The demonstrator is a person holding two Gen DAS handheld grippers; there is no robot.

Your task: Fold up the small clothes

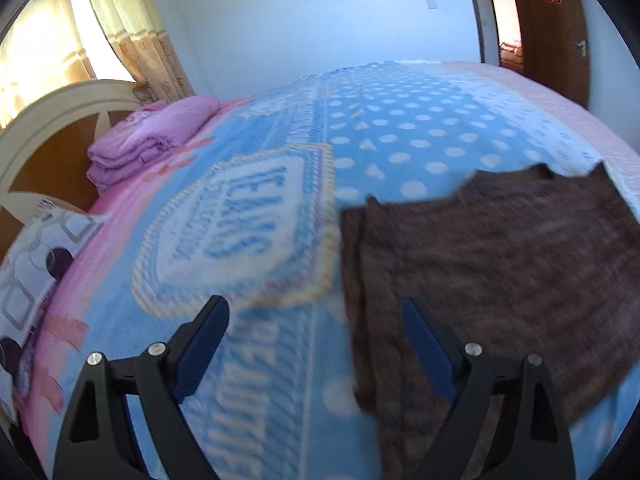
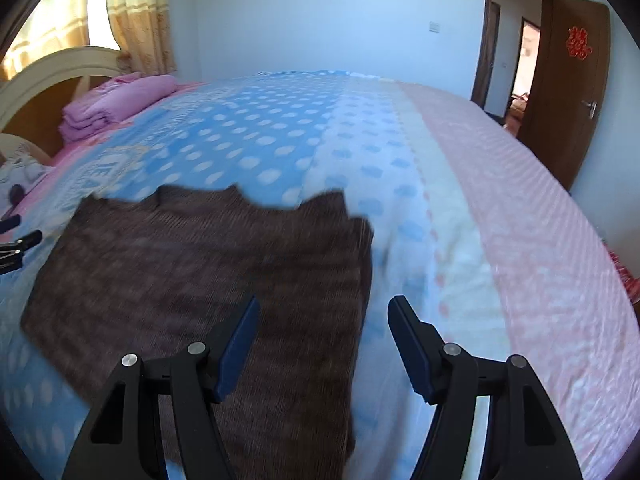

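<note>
A brown knitted garment (image 2: 208, 264) lay flat on the blue dotted blanket (image 1: 400, 120) covering the bed (image 2: 540, 216), towards the near edge, its neckline facing the far edge. The left gripper (image 1: 316, 316) hovered over the garment's left edge with its fingers (image 1: 208, 340) spread wide, nothing between them. The right gripper (image 2: 324, 316) stood over the garment's right edge, fingers (image 2: 412, 344) apart and empty too. Folded pink bedding (image 1: 148, 140) sat by the headboard (image 1: 52, 120).

A home bedroom: a bed (image 2: 500, 184) with an arched headboard (image 1: 44, 120), folded pink bedding (image 1: 148, 140), curtains (image 2: 140, 12) and a wooden door (image 2: 568, 80).
</note>
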